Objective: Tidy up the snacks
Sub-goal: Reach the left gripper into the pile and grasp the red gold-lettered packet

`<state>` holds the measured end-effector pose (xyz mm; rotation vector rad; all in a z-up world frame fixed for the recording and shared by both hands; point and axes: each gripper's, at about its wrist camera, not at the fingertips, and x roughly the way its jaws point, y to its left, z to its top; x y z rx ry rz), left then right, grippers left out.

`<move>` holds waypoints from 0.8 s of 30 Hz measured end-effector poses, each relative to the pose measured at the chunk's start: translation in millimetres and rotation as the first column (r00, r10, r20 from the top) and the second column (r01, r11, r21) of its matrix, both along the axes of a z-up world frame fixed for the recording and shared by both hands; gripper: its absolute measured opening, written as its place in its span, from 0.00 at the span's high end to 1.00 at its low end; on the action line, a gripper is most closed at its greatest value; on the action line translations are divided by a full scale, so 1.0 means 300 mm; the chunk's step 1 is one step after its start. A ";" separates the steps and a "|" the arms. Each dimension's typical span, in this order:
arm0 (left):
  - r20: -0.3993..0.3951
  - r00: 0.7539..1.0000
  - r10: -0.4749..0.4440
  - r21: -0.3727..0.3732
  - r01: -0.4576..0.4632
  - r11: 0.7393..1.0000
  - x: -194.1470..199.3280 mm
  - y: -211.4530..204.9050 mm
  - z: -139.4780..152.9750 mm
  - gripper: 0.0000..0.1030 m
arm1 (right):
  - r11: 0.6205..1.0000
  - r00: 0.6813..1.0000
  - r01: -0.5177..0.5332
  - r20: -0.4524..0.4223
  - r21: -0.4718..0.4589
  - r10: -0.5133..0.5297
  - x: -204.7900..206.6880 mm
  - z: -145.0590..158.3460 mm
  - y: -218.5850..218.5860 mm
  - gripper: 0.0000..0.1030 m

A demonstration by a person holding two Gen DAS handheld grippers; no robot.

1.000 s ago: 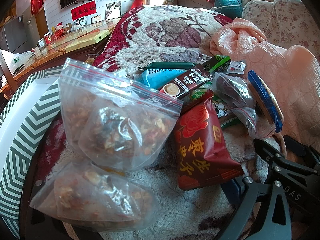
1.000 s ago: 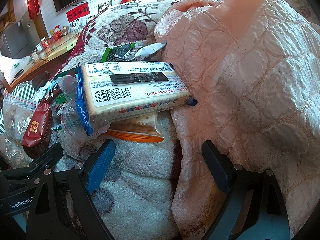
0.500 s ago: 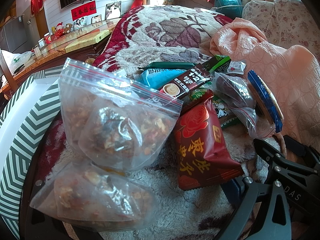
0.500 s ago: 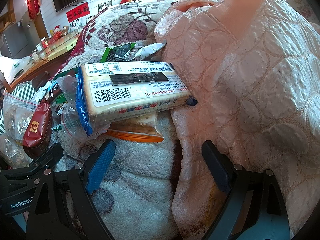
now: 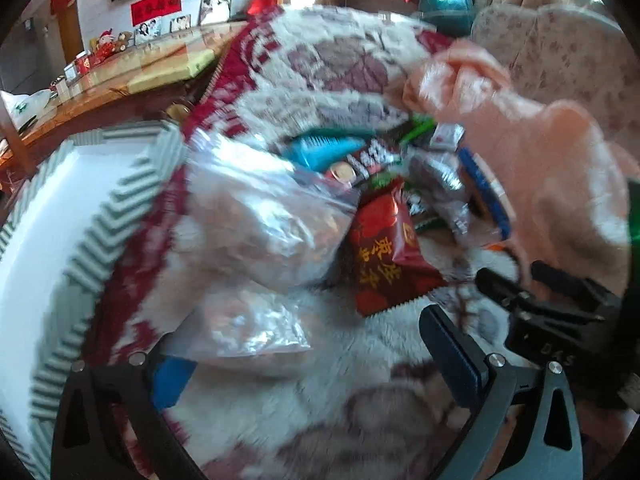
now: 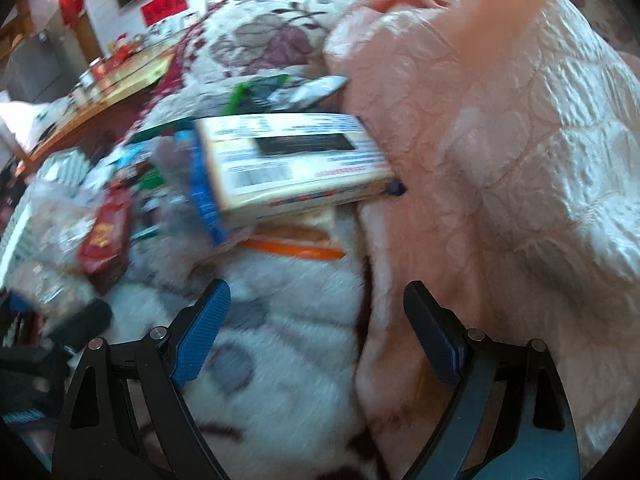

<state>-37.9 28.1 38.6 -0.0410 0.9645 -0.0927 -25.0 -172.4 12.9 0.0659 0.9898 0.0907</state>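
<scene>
A heap of snacks lies on a fleecy floral blanket. Two clear zip bags of nuts lie at the left of the heap, with a red packet with gold characters beside them. A cracker pack with a barcode and blue end rests against a pink quilt. My left gripper is open, drawn back from the bags, its left fingertip at the lower bag's edge. Short of the cracker pack, my right gripper stands open and holds nothing. The view is blurred by motion.
A white box with a green chevron rim stands left of the snacks. The pink quilt piles up on the right. A wooden table with small items runs along the far left. The right gripper's black body shows at right.
Both cameras have pulled back and shifted, so both views are now blurred. The zip bags that filled the left view now lie farther off. The snacks have not moved.
</scene>
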 end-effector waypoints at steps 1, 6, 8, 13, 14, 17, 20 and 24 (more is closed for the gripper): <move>0.013 1.000 0.003 0.006 -0.003 1.000 -0.016 0.014 0.020 0.00 | 1.000 1.000 -0.019 0.006 0.006 0.019 -0.018 0.015 0.014 0.14; 0.048 0.998 0.039 0.018 -0.040 0.999 -0.080 0.106 0.099 0.00 | 0.994 0.994 -0.103 0.027 0.037 0.102 -0.060 0.072 0.057 0.14; 0.045 0.997 0.069 -0.010 -0.068 0.998 -0.088 0.146 0.109 0.00 | 0.990 0.991 -0.132 0.024 0.055 0.131 -0.063 0.086 0.075 0.14; 0.020 0.993 0.117 -0.054 -0.116 0.992 -0.066 0.201 0.105 0.00 | 0.980 0.982 -0.188 0.030 0.071 0.186 -0.075 0.113 0.117 0.14; 0.021 0.993 0.114 -0.050 -0.113 0.992 -0.068 0.201 0.103 0.00 | 0.978 0.980 -0.197 0.031 0.068 0.196 -0.080 0.117 0.124 0.14; 0.015 0.995 0.101 -0.035 -0.100 0.994 -0.065 0.198 0.097 0.00 | 0.976 0.978 -0.206 0.019 0.073 0.205 -0.082 0.118 0.126 0.14; -0.007 0.996 0.093 -0.050 -0.094 0.994 -0.057 0.192 0.085 0.00 | 0.976 0.979 -0.202 0.004 0.083 0.202 -0.074 0.113 0.121 0.14; -0.013 0.996 0.086 -0.052 -0.087 0.995 -0.046 0.180 0.077 0.00 | 0.974 0.978 -0.207 -0.011 0.088 0.208 -0.071 0.108 0.122 0.14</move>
